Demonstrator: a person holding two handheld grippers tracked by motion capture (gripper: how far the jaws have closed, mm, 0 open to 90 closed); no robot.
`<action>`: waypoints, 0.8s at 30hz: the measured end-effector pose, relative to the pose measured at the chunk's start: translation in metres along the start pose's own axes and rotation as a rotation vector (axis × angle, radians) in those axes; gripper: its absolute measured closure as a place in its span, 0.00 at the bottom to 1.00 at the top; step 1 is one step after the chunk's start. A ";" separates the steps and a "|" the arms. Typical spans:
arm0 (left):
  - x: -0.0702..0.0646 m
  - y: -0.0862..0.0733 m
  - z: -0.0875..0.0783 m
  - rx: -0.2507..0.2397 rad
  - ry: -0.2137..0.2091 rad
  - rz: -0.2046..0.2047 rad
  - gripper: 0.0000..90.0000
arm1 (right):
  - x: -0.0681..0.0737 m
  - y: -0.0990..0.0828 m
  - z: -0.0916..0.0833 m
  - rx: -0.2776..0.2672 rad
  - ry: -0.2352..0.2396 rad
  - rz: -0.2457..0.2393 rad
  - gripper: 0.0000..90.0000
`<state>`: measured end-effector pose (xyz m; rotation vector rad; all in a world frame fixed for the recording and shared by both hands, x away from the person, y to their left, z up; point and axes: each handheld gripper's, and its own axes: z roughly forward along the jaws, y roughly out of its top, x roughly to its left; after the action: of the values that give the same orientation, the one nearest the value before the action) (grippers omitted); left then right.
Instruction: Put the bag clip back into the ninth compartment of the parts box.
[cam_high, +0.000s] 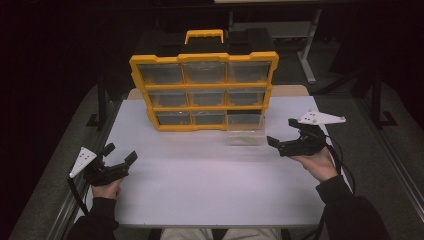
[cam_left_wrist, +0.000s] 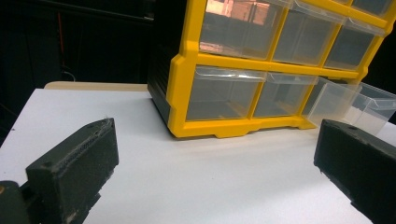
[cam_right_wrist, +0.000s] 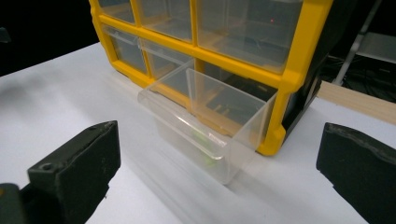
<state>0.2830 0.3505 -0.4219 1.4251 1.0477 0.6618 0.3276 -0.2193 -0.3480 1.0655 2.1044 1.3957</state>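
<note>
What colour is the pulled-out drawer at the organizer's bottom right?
Clear, see-through plastic drawer, with something green inside; the organizer's frame is yellow. Shows best in the right gripper view.

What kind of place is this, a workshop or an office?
Probably a lab or workshop: a yellow parts organizer with one clear drawer pulled out stands on a plain white table, with dark metal stands behind.

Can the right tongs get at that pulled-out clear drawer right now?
Probably yes. The right tongs are open, facing the clear drawer, which sticks out of the yellow organizer at its bottom right, with bare white table between them.
</note>
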 end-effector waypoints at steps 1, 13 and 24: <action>0.000 0.000 0.000 -0.001 0.000 0.000 0.00 | 0.000 -0.004 -0.001 -0.004 -0.004 0.002 0.00; 0.000 0.000 0.000 -0.002 0.001 0.001 0.00 | 0.000 -0.028 -0.005 -0.024 -0.017 0.016 0.00; 0.000 0.001 -0.002 -0.008 0.006 -0.009 0.00 | 0.000 -0.057 -0.015 -0.117 -0.083 0.050 0.00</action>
<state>0.2818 0.3514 -0.4210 1.4116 1.0546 0.6636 0.2961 -0.2404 -0.3932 1.1157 1.9251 1.4532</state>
